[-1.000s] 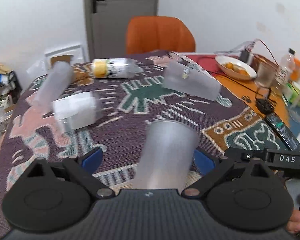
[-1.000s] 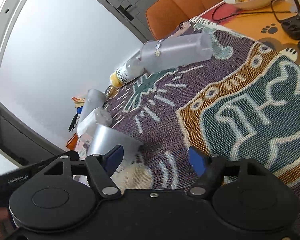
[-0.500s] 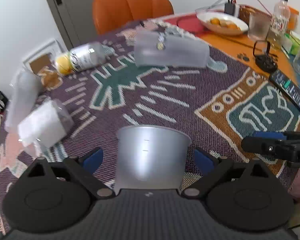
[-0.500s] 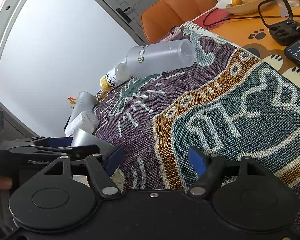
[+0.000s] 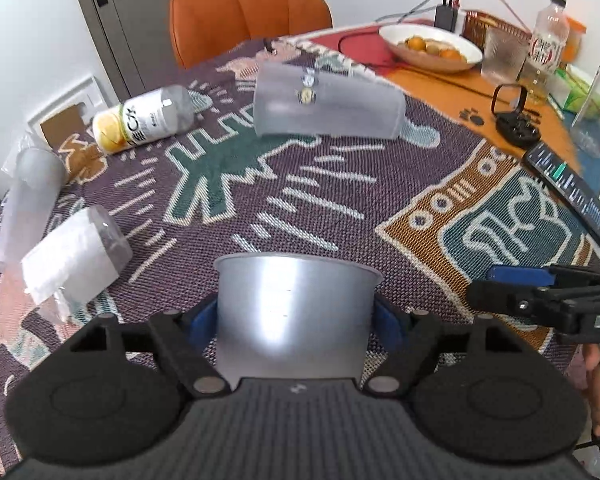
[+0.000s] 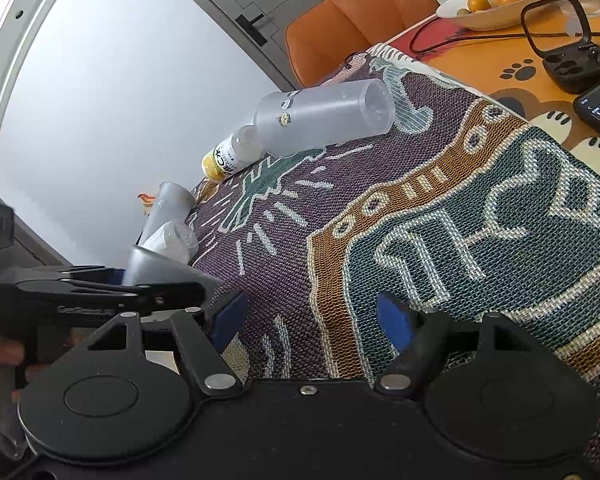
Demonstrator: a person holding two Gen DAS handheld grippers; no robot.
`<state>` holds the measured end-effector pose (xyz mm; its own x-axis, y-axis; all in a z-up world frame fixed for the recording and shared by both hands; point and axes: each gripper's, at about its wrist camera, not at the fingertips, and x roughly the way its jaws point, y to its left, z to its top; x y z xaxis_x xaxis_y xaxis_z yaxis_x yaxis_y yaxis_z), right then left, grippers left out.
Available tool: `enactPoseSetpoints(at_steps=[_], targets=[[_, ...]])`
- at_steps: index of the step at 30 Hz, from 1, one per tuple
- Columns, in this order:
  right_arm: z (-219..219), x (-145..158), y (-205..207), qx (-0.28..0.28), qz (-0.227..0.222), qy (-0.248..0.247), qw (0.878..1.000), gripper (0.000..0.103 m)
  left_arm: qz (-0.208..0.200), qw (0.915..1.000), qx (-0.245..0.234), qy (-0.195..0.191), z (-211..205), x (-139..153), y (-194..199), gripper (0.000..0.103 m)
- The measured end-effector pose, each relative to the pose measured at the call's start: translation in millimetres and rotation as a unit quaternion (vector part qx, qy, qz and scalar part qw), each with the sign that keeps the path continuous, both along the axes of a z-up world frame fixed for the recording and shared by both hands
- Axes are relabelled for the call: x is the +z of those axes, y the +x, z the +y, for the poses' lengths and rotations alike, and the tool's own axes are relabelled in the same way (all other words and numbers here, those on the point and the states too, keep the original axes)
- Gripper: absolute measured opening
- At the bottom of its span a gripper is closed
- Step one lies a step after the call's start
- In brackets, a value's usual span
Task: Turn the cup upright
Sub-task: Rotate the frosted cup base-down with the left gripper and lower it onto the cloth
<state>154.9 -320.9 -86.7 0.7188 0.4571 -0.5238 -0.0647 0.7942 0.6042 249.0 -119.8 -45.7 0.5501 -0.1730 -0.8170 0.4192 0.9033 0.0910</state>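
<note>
— Left wrist view first: what's the biggest thing you see?

— I see the woven rug (image 5: 300, 184) over the table, and an orange chair (image 5: 248, 8) behind it. On the rug lies a big frosted cup (image 5: 328, 106) on its side. Near it lies a bottle with a yellow cap (image 5: 144, 118). At the left edge are a wrapped cup (image 5: 72, 256) and one more frosted cup (image 5: 28, 208), both lying down.

— And the cup you want?

— The grey cup (image 5: 296, 312) sits between the blue pads (image 5: 200, 320) of my left gripper (image 5: 296, 320). The jaws squeeze it from both sides. Its wide rim points up and away from me.

— The other gripper?

— My right gripper (image 6: 312, 320) is wide apart and holds nothing. It hangs over the rug, just beside the left one.

— Anything hard to see?

— The bottom of the grey cup is hidden behind my gripper. I can't tell if it touches the rug. The phone (image 5: 568, 196) is cut off at the edge.
</note>
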Motion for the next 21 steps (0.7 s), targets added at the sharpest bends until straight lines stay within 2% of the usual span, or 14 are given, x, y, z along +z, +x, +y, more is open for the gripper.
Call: enactPoseSetpoints(at_steps=[5, 10, 15, 21], targets=[[8.3, 7.4, -3.8, 0.005, -0.006, -0.004, 1.0, 0.073, -0.038, 0.9986, 0.021, -0.03, 13.4, 23.1, -15.2, 0.077], [16.4, 22.5, -11.3, 0.006, -0.026, -0.011, 1.0, 0.073, -0.085, 0.9936, 0.042, -0.061, 29.6, 43.9, -34.6, 0.076], [27.2, 33.9, -16.3, 0.011, -0.038, -0.018, 0.999, 0.073, -0.126, 0.985, 0.072, -0.093, 50.9, 60.7, -54.5, 0.076], [46.0, 45.1, -20.6, 0.025, -0.049, -0.028, 0.998, 0.073, -0.18, 0.9702, 0.104, -0.124, 74.3, 76.3, -73.8, 0.076]])
